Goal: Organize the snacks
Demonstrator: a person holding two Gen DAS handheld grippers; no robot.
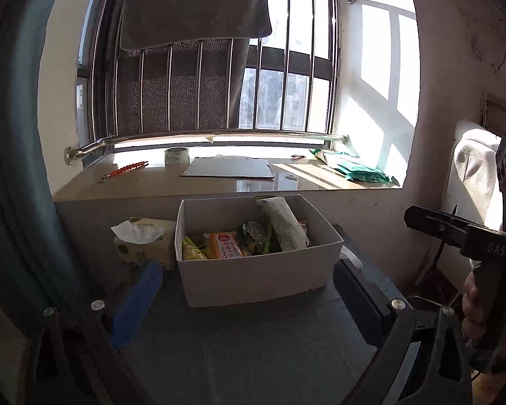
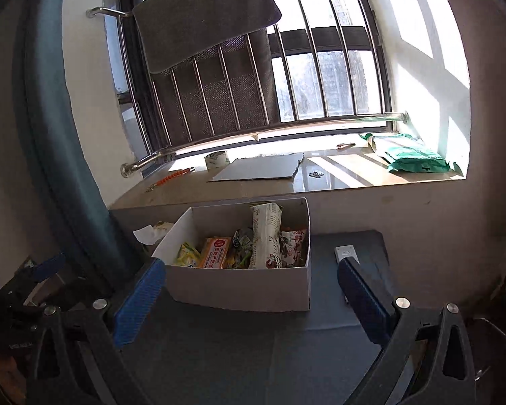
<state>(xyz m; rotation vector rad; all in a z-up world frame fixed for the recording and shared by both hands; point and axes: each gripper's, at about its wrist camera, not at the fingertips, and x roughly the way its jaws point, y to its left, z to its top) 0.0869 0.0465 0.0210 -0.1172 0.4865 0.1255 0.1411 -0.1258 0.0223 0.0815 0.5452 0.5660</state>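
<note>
- I am looking over a dark grey matte table (image 2: 219,347) sitting under a glossy stone windowsill (image 2: 337,182) and barred window (image 2: 320,77).
- The white cardboard box (image 1: 253,276) of crinkly snack packets (image 1: 224,244) is sitting mid-frame.
- Left gripper (image 1: 249,297) and right gripper (image 2: 253,297) are both standing spread apart, holding nothing.

I can read little here. On the orange packet (image 1: 225,245) in the box (image 1: 253,270), white characters say "印度飞饼" under a red round mark; the small print below is too fine for me. The right tool (image 1: 469,236), seen from the left wrist, carries the letters "DAS" on its black body. The print on the tall wrapper (image 2: 265,233) and the red bag (image 2: 293,246) is blurred.
</note>
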